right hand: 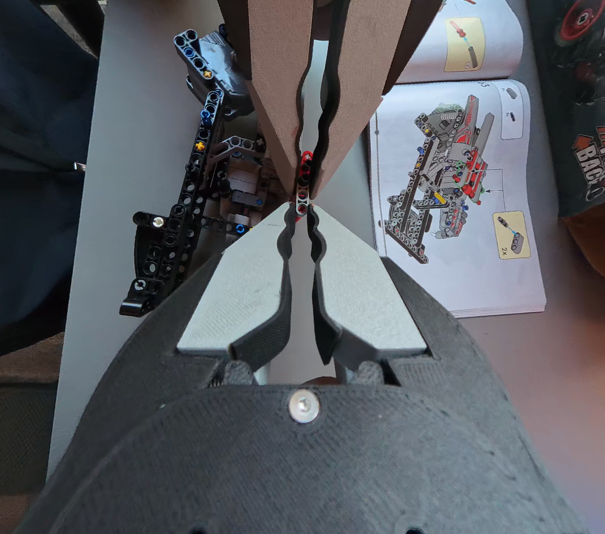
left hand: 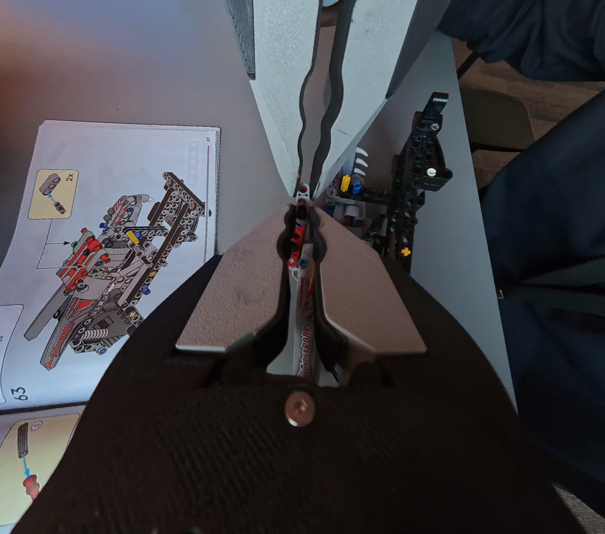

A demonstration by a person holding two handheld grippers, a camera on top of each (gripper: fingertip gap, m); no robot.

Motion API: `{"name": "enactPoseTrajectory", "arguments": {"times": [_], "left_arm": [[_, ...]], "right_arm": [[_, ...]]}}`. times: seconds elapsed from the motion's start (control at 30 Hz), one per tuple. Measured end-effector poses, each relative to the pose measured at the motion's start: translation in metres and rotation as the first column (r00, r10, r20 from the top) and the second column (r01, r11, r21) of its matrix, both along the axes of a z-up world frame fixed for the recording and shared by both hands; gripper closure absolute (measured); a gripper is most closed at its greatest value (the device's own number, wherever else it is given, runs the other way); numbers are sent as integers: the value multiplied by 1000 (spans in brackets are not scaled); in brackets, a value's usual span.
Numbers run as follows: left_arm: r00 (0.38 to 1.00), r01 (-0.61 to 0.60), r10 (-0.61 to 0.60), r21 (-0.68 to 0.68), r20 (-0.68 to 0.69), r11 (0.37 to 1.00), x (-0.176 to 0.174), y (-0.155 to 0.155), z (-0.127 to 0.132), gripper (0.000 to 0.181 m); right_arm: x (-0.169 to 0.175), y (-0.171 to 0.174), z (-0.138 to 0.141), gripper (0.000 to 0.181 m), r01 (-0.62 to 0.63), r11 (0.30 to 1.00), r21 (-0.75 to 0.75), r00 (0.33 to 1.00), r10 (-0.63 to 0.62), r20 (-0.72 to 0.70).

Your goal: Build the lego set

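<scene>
Lego beam [right hand: 302, 199] – both claws clamped on it; chassis [right hand: 183, 201], manual [right hand: 458, 191] flanking.

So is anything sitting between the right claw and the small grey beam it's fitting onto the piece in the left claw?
Nothing visible. The right claw has its tips at the grey beam, which sits on the end of the red piece clamped in the left claw. The black chassis lies off to the side.
</scene>
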State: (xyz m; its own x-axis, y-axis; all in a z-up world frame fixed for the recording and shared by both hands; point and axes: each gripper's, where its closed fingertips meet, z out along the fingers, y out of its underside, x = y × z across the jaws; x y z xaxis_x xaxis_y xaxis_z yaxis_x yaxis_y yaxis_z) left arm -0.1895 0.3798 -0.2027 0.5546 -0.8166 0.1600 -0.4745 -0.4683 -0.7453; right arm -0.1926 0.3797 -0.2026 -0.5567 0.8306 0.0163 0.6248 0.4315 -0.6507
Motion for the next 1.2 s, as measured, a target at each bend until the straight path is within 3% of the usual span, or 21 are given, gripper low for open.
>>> {"name": "enactPoseTrajectory", "arguments": {"times": [0.7,0.8,1.2], "left_arm": [[999,17,-17,-14,-50,1000,-7,-1,-2,173],[1000,15,-15,-9,5,1000,-5,-2,5,178],[997,32,-28,63,-67,997,-4,3,2,177]], "right_arm": [[1,0,-3,176,53,995,-84,996,-59,-69],[2,0,-2,176,59,992,-110,995,-67,-70],[2,1,-4,176,77,995,-56,994,-81,-68]]}}
